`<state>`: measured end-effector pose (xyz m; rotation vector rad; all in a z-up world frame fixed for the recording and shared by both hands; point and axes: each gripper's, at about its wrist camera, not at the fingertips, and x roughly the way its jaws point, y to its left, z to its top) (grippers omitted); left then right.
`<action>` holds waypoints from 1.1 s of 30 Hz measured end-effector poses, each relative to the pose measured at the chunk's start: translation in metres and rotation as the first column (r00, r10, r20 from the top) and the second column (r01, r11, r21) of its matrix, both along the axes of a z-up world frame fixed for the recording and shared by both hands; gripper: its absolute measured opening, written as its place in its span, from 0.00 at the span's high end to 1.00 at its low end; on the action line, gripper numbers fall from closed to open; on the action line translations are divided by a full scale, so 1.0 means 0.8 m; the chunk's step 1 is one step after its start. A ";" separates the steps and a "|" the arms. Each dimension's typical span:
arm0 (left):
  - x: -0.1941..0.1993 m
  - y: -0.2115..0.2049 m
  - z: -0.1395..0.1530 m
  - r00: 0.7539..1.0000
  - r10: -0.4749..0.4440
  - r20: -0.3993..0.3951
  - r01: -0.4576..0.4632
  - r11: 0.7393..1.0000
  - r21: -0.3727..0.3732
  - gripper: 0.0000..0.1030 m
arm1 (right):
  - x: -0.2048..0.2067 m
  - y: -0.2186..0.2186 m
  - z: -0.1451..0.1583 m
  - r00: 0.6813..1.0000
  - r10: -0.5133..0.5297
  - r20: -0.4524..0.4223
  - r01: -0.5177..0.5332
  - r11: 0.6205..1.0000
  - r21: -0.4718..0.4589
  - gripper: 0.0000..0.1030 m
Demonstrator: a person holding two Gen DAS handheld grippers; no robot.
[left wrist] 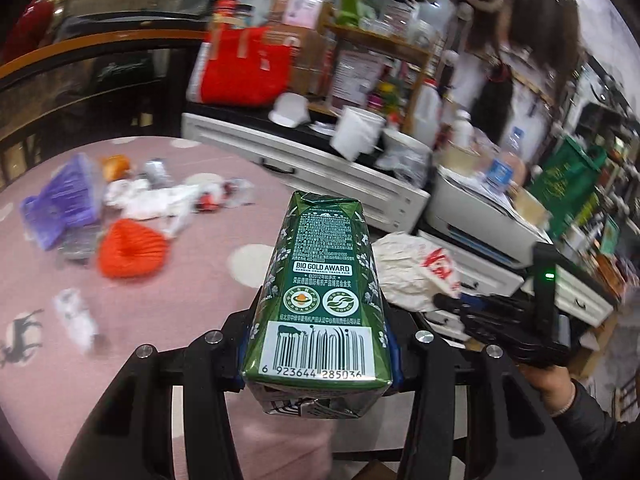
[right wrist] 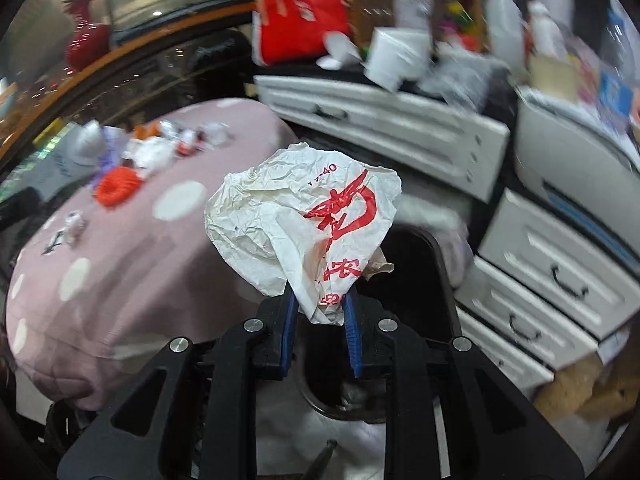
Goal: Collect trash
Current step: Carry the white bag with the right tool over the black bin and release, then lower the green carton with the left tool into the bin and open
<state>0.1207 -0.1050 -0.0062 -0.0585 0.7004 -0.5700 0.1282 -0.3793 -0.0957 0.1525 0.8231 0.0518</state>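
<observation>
My left gripper point(left wrist: 318, 344) is shut on a green drink carton point(left wrist: 324, 292) and holds it above the pink dotted tablecloth point(left wrist: 168, 320). My right gripper point(right wrist: 320, 312) is shut on a crumpled white paper wrapper with red print point(right wrist: 304, 224), held over a dark bin opening point(right wrist: 416, 280) beside the table. In the left wrist view the wrapper point(left wrist: 416, 268) and the right gripper point(left wrist: 452, 304) show at the right. More trash lies on the table: an orange foam net point(left wrist: 132, 252), a purple packet point(left wrist: 64, 208), white wrappers point(left wrist: 156, 200) and a small white piece point(left wrist: 76, 316).
White drawer cabinets point(right wrist: 532, 280) stand to the right, topped with a white cup point(left wrist: 356, 132), bottles, a printer point(left wrist: 480, 216) and a red bag point(left wrist: 248, 68). A brown railing point(left wrist: 80, 48) runs behind the table.
</observation>
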 end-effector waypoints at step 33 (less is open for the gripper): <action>0.014 -0.172 -0.120 0.964 -0.181 -0.192 0.212 0.966 0.151 0.53 | 0.046 -0.079 -0.160 0.945 -0.243 -0.218 0.248 0.969 -0.004 0.29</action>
